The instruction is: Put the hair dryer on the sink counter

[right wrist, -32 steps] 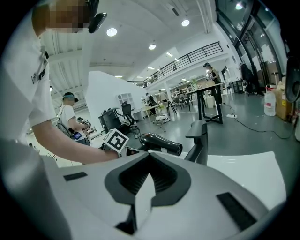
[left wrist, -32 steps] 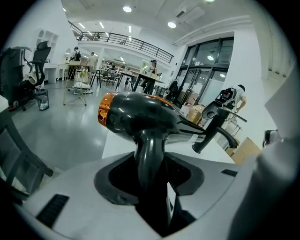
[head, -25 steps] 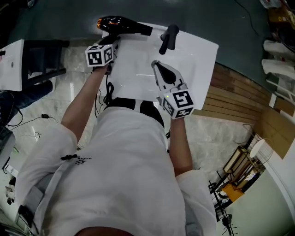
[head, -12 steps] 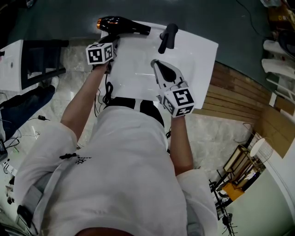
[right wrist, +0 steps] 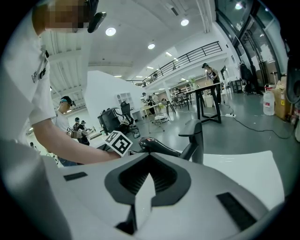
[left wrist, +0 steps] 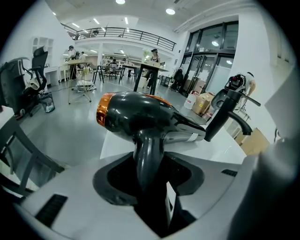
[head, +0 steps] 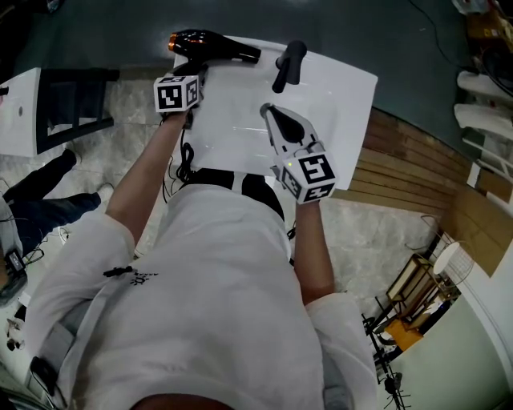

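Here, glossy black orange-ringed hair dryer (left wrist: 140, 117)

I'm looking into a big open hall: glossy grey floor (left wrist: 65, 126), round ceiling lights (left wrist: 170, 11), a railed mezzanine (left wrist: 126, 33), tall dark-framed glass doors (left wrist: 208, 56). High tables (left wrist: 157, 68) stand far back; an office chair (left wrist: 28, 79) sits at left. Below me, wooden slats (head: 409, 156).

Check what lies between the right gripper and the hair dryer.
Only bare white sink, as the head view shows; the faucet stands off to one side.
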A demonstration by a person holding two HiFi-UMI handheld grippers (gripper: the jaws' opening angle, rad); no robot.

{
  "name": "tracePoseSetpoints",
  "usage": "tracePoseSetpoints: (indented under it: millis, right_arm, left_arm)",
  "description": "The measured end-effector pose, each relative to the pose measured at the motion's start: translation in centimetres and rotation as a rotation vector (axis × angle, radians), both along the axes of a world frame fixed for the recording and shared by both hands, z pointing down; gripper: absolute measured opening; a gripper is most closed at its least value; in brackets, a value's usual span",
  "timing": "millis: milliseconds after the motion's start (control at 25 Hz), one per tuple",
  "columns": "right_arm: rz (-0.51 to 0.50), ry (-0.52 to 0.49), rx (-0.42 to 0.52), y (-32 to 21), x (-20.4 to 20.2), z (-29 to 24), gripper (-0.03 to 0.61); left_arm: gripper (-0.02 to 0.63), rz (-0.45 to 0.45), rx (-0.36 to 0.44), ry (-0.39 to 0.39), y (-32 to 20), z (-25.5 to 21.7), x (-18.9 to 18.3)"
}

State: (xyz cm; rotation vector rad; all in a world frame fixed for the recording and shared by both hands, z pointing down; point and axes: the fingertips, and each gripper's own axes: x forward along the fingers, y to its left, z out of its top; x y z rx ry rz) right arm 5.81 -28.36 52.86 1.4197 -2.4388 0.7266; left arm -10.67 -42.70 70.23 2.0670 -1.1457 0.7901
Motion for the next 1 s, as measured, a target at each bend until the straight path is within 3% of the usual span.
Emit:
tracePoseSetpoints:
  millis: [600, 1000]
  right_arm:
    - [-0.002, -0.004, 0.008, 0.8, 0.5, -0.3, 0.008]
    - [-0.027, -0.016, 0.031, 0.8, 0.3, -0.8, 0.008]
  left_arm:
    - [0.201, 0.025, 0.027, -0.027, 0.2, -0.6, -0.2]
    - [0.233, 0.015, 0.061, -0.006, 0.9, -2.0, -1.1]
